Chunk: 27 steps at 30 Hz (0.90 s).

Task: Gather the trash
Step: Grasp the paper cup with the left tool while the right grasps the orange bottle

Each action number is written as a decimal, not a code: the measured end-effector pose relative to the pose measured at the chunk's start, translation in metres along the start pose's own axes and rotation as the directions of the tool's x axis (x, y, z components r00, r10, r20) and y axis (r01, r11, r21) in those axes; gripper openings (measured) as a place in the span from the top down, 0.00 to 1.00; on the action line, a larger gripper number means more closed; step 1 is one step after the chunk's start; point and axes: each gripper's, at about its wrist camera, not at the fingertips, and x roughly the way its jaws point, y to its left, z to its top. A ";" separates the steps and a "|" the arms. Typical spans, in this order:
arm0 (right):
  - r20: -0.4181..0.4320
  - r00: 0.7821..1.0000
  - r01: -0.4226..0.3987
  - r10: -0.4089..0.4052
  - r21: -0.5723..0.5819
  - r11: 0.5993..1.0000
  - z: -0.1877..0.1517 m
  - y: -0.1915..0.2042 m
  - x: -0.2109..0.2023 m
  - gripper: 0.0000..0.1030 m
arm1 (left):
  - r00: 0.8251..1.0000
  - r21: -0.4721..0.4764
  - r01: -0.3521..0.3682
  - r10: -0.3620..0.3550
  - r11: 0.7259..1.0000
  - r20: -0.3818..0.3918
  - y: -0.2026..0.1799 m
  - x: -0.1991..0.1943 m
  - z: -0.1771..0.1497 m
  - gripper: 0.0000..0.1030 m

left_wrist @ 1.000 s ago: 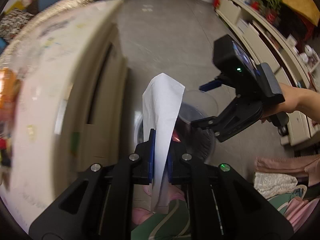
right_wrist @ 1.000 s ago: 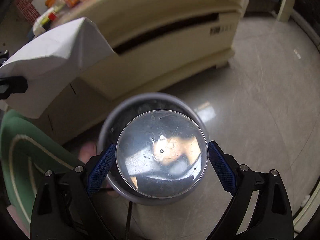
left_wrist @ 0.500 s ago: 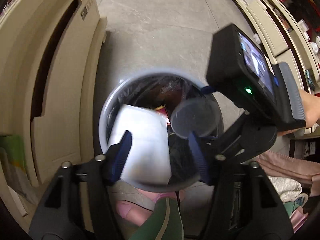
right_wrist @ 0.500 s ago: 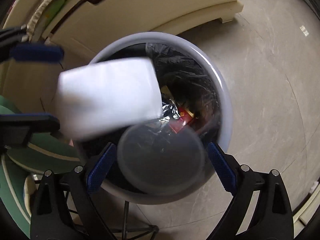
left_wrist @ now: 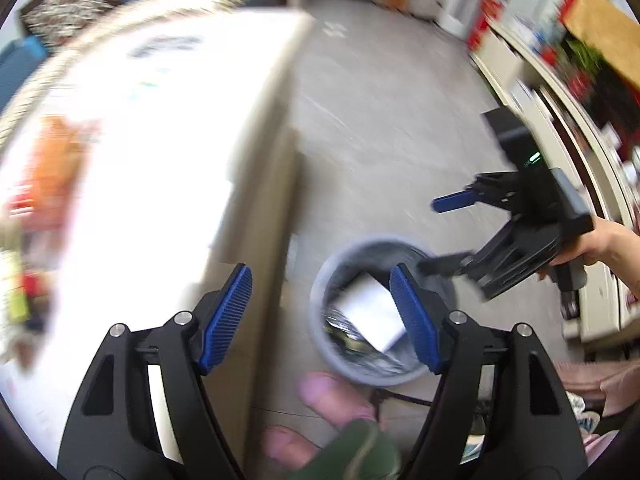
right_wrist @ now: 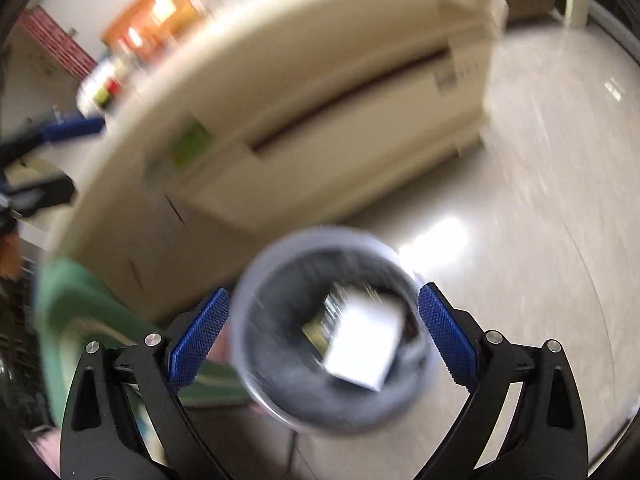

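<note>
Both tools, left tool [left_wrist: 322, 316] and right tool [right_wrist: 322, 338], hang wide open and empty above the bin [right_wrist: 256, 384], white paper [right_wrist: 362, 354] inside; next, fetch more trash.

One bin [left_wrist: 380, 372], one paper [left_wrist: 370, 312], two claws [left_wrist: 320, 316].

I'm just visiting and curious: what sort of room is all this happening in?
Probably a lived-in home room, not a lab. A small round trash bin stands on a shiny tiled floor beside a cream low table, and cluttered cream cabinets line the far wall. The motion blur hides finer detail.
</note>
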 end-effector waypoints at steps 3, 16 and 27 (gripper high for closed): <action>0.083 0.993 -0.086 0.089 -0.038 0.996 0.047 0.036 -0.023 0.08 | 0.990 -0.072 -0.118 0.123 0.990 0.069 0.043 -0.050 -0.008 0.21; 0.068 0.977 -0.194 0.202 -0.112 0.975 0.210 0.208 0.029 0.08 | 0.933 -0.429 -0.307 0.359 0.849 0.042 0.232 -0.113 -0.062 0.07; 0.020 0.995 -0.093 0.094 -0.009 0.996 0.256 0.212 0.086 0.08 | 0.977 -0.524 -0.099 0.183 0.846 0.111 0.293 -0.084 -0.079 0.07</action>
